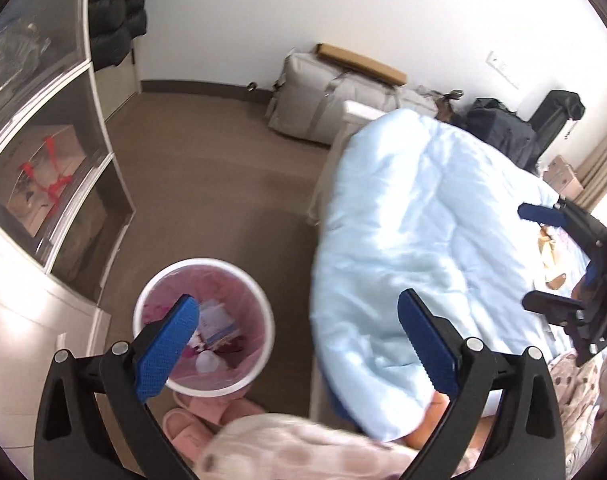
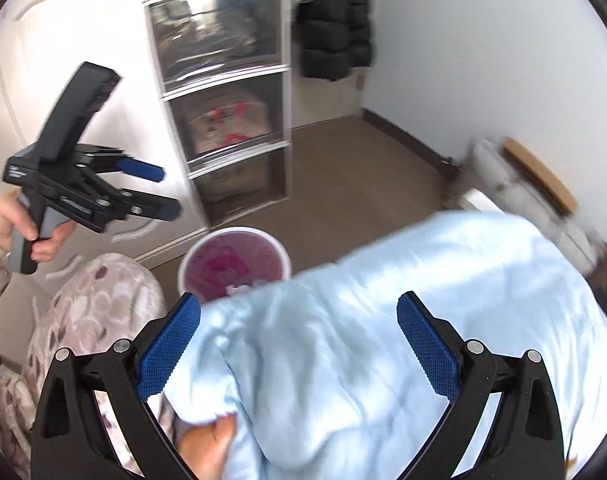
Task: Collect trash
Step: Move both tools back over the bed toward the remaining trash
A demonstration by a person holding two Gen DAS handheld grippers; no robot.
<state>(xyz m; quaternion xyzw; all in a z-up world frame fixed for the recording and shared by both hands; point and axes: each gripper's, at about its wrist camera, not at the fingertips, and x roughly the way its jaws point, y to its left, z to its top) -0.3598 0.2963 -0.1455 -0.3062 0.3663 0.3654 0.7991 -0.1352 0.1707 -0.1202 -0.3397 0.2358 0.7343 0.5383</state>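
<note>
A white trash bin (image 1: 259, 308) with a pink liner stands on the brown floor beside the bed; it holds several bits of trash (image 1: 217, 324). It also shows in the right wrist view (image 2: 279, 252). My left gripper (image 1: 299, 344) is open and empty, above the bin and the bed's edge. My right gripper (image 2: 299, 344) is open and empty over the light blue duvet (image 2: 423, 304). The right gripper also shows in the left wrist view (image 1: 529, 256), above small tan scraps (image 1: 549, 248) lying on the bed. The left gripper shows in the right wrist view (image 2: 165, 192).
A white drawer unit (image 1: 63, 184) with clear fronts stands left of the bin. Pink slippers (image 1: 195, 420) lie by the bin. A grey bag (image 1: 323, 96) and dark bags (image 1: 503, 128) sit by the far wall. A black jacket (image 2: 335, 20) hangs there.
</note>
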